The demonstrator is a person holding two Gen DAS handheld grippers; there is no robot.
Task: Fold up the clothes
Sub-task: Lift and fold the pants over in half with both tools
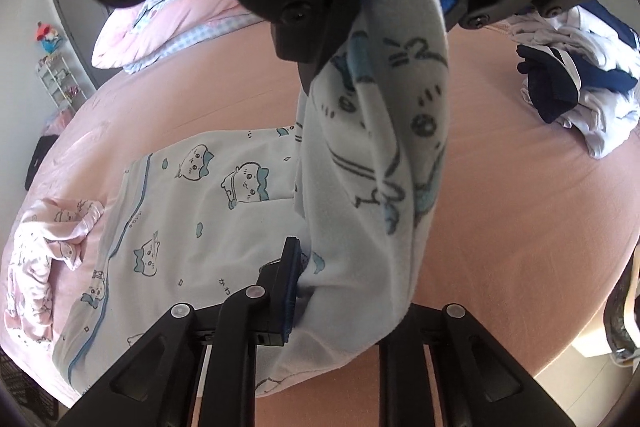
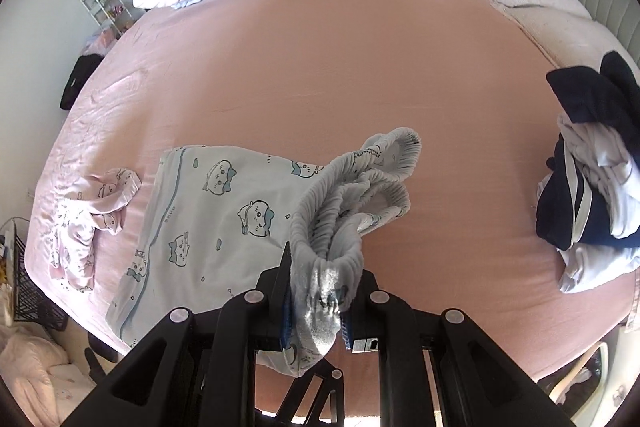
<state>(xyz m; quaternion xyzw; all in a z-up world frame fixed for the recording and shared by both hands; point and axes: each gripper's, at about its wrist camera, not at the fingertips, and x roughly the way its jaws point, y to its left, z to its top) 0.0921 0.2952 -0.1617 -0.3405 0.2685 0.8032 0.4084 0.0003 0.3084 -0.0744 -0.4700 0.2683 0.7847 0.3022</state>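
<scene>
Right now my right gripper pinches the gathered elastic waistband of the white cartoon-print pyjama trousers, my left gripper clamps lower fabric, the rest trailing on the pink bed. Bunched cloth could slip, skewing the fold.

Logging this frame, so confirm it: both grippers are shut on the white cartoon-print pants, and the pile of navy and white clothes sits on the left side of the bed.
One detail is wrong. The pile of navy and white clothes sits on the right side of the bed, as the right wrist view shows. Both the left gripper and right gripper are indeed shut on the white cartoon-print pants.
</scene>
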